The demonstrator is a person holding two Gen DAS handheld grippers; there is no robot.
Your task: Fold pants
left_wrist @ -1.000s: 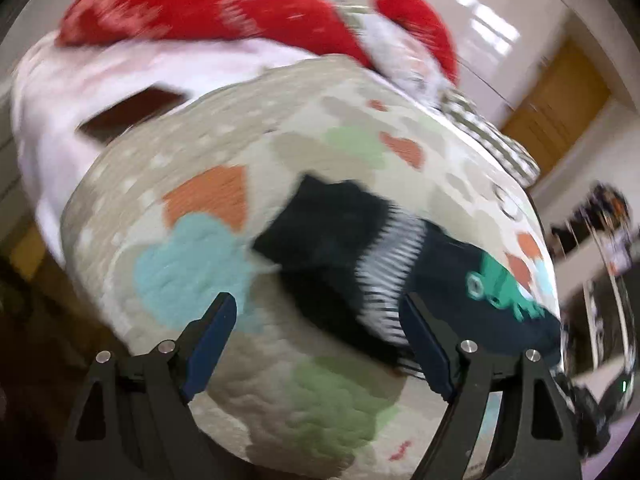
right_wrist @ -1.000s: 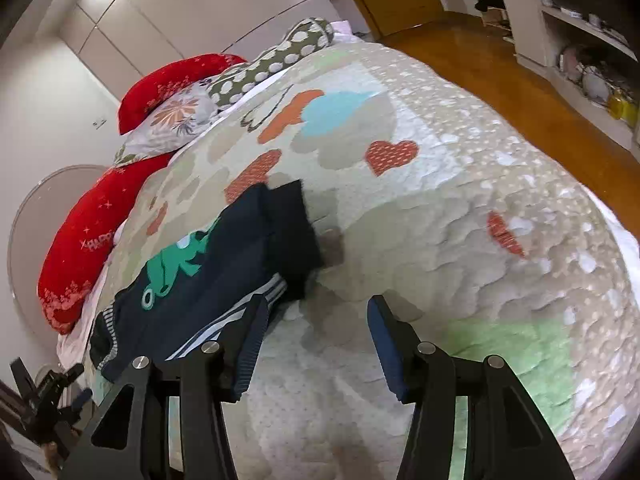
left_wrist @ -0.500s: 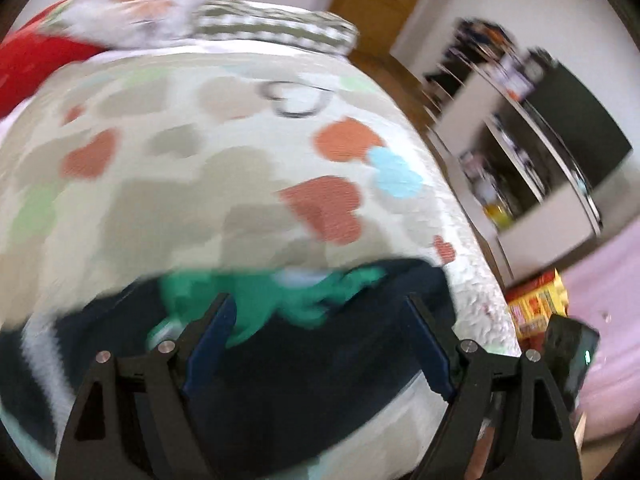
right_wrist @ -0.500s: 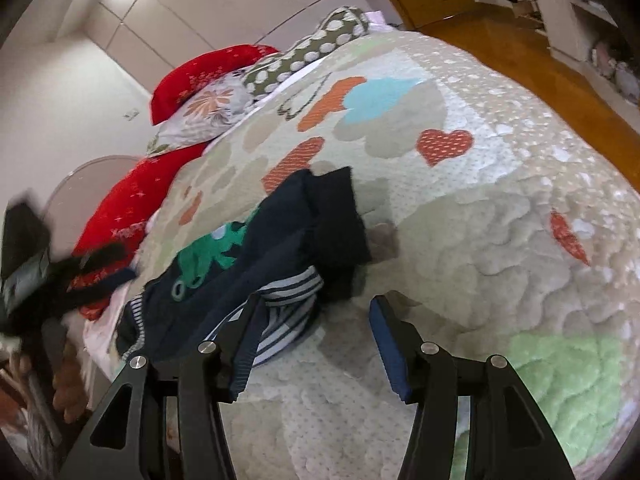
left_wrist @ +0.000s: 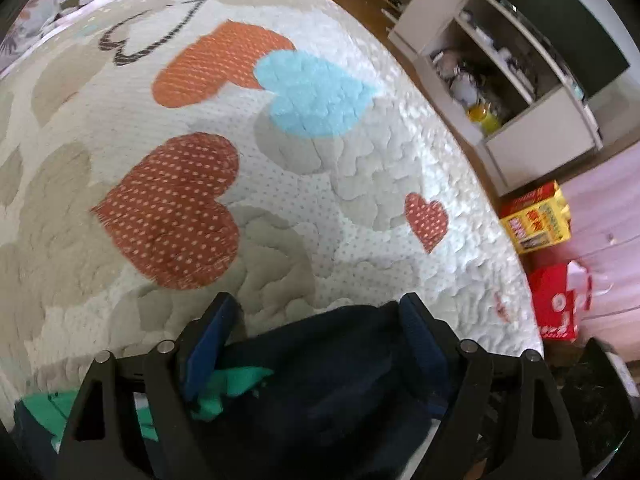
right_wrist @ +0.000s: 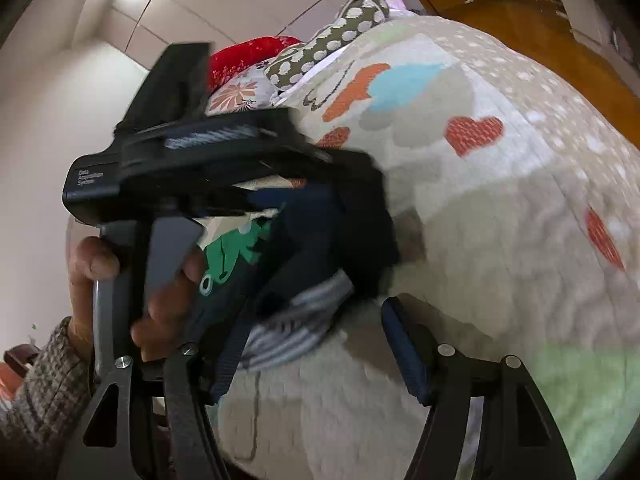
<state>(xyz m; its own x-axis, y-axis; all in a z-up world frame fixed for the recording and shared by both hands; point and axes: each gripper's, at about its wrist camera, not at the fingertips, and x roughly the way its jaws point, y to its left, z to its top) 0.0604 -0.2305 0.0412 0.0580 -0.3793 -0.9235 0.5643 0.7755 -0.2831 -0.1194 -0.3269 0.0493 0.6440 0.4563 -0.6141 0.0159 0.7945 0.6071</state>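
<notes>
Left gripper is blurring at nine o'clock, hiding part of the navy pants; the pants' lower half is running off at six o'clock.

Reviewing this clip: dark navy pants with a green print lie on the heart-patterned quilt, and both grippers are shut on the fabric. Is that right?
Not quite. Neither gripper is shut: the left gripper is open with the navy pants lying between its fingers in the left wrist view, and the right gripper is open beside the striped cuff in the right wrist view. The pants and the quilt are as stated.
</notes>
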